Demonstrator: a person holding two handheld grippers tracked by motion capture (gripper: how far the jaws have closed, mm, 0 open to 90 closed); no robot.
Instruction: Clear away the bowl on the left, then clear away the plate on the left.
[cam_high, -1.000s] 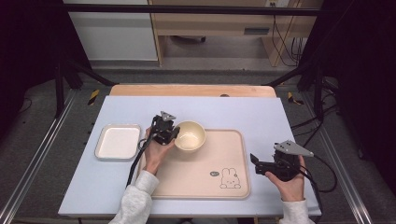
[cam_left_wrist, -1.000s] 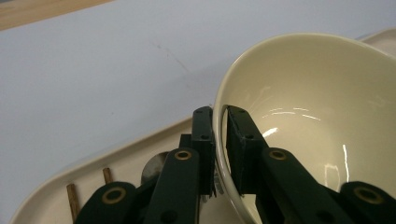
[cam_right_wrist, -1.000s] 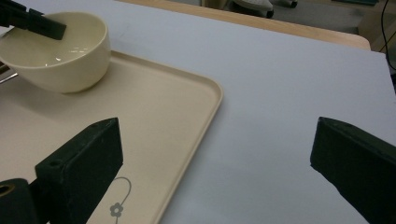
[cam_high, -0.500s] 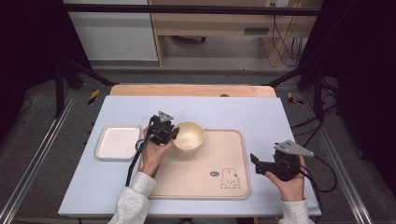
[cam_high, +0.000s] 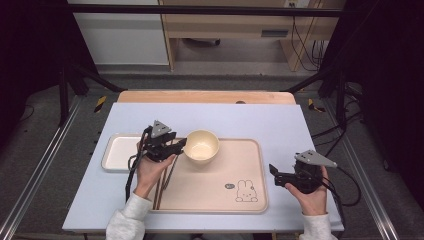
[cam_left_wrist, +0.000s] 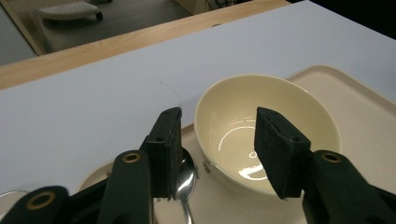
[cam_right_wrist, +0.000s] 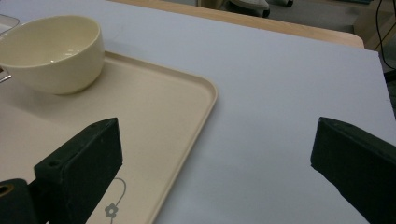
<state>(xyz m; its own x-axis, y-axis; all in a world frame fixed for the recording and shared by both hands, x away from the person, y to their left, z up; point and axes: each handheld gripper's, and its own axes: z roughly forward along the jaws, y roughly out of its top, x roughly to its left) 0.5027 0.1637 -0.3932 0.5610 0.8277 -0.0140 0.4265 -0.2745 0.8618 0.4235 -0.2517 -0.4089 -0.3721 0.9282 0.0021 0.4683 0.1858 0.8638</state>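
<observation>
Cream bowl (cam_high: 201, 145) sits near the beige tray's (cam_high: 250, 200) far-left corner; left tongs (cam_high: 176, 146), just opening, empty, should lift clear; right tongs (cam_high: 273, 175) gape idle.

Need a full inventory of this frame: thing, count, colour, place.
Table: 1, pale blue top with a wood far edge, centre.
Tray: 1, beige with a rabbit print, middle of the table.
Bowl: 1, cream, far left corner of the tray.
Spoon: 1, metal, on the tray just left of the bowl.
Chopsticks: a dark pair, on the tray's left edge.
Dish: 1, white, rectangular, left of the tray.
Left gripper: 1, black, jaws have just been opening, nothing between them, at the bowl's near side.
Right gripper: 1, black, open, over the table right of the tray.
</observation>
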